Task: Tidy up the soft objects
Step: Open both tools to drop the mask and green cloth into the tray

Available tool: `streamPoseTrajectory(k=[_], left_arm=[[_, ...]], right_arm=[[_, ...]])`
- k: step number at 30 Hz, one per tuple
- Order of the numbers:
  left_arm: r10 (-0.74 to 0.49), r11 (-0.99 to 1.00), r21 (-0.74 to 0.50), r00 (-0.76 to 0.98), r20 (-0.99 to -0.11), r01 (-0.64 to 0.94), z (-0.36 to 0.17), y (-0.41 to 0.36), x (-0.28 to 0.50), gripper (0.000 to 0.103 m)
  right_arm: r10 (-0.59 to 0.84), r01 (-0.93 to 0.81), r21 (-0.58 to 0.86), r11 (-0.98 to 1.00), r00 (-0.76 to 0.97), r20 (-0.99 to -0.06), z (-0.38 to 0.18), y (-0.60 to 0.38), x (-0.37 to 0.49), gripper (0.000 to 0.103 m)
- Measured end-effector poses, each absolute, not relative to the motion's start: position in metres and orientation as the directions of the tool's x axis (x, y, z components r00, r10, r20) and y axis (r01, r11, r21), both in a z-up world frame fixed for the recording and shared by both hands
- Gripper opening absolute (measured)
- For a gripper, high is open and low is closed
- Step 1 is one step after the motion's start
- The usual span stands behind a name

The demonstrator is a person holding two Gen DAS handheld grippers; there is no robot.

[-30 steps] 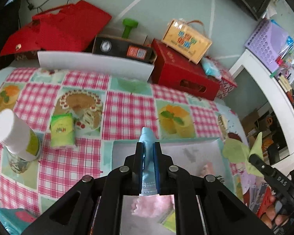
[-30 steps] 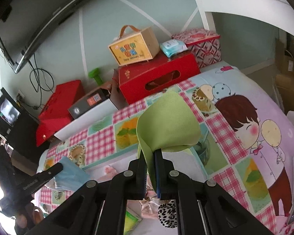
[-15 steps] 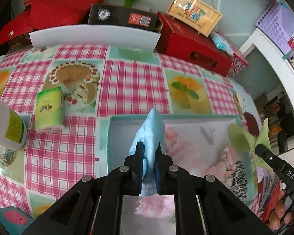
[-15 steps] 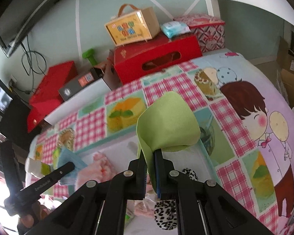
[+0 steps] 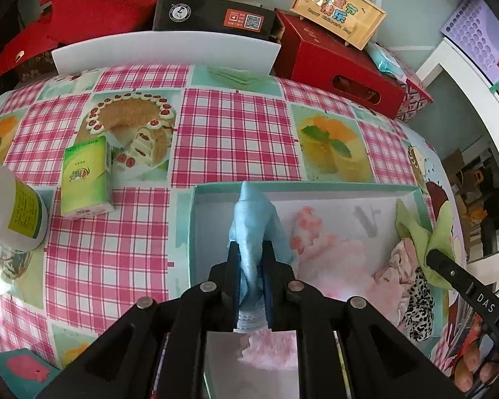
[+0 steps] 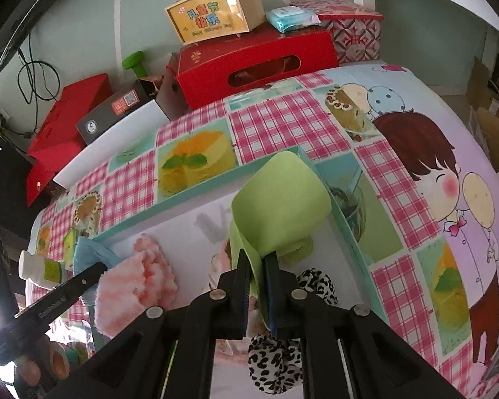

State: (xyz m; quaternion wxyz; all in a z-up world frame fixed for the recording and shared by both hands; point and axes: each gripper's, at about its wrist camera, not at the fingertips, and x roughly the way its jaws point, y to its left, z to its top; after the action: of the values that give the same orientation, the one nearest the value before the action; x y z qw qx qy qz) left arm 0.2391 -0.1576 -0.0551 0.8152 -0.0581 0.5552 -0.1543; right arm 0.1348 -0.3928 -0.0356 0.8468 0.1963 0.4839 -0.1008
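The left tool (image 5: 253, 262) is clenched on a light blue cloth (image 5: 254, 219), whose free end rises in a peak above the fingertips and hangs over the left part of a shallow teal-rimmed box (image 5: 192, 232). The right tool (image 6: 256, 267) is clenched on a green cloth (image 6: 279, 206), which curls up and forward from the fingers over the right end of the same box, close to its right wall (image 6: 349, 232). From the left wrist camera the right tool and its green cloth (image 5: 415, 232) sit at the box's far right corner.

Inside the box, on its white floor, lie a fluffy pink cloth (image 6: 133, 286) between the two tools, a pale pink crumpled piece (image 5: 399, 262) and a leopard-print piece (image 6: 276, 365) just under the right tool. The box rests on a worktop covered by a pink checked cloth printed with cakes (image 5: 229, 133).

To the left of the box, apart from it, a green tissue pack (image 5: 84, 179) lies flat, and a white bottle with a green label (image 5: 13, 206) stands further left. Beyond the worktop's back edge are a white board (image 5: 163, 50), a black box (image 5: 213, 16), a red carton with an oval cut-out (image 5: 336, 66) and a yellow gift box with a handle (image 5: 339, 13) on top of it.
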Motion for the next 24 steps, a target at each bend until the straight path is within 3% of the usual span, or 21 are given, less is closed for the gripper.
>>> streamPoseTrajectory(k=[2,5,11,14,18,24], left_arm=[[-0.314,0.946,-0.265,0.332,-0.889,0.187,-0.053,-0.158,0.239,0.018],[-0.319,0.945,-0.272,0.322,-0.891,0.184,-0.05,-0.158,0.239,0.032],[-0.328,0.941,-0.276,0.331,-0.885,0.193,-0.037,-0.158,0.233,0.035],[-0.331,0.94,-0.278,0.342,-0.879,0.196,-0.029,-0.158,0.23,0.045],[-0.326,0.943,-0.272,0.357,-0.875,0.194,-0.021,-0.155,0.227,0.05],[-0.312,0.949,-0.267,0.378,-0.872,0.166,-0.015,-0.145,0.226,0.057]], right_arm=[[0.01,0.356,0.222,0.908,0.511,-0.859,-0.033,-0.391,0.135,0.012],[-0.003,0.352,0.211,0.912,0.521,-0.854,-0.026,-0.388,0.134,0.031],[-0.025,0.349,0.209,0.913,0.561,-0.827,-0.007,-0.387,0.128,0.034],[-0.035,0.349,0.213,0.913,0.586,-0.81,0.005,-0.387,0.123,0.035],[-0.048,0.35,0.213,0.912,0.607,-0.793,0.017,-0.385,0.118,0.06],[-0.061,0.345,0.201,0.917,0.619,-0.783,0.025,-0.381,0.116,0.069]])
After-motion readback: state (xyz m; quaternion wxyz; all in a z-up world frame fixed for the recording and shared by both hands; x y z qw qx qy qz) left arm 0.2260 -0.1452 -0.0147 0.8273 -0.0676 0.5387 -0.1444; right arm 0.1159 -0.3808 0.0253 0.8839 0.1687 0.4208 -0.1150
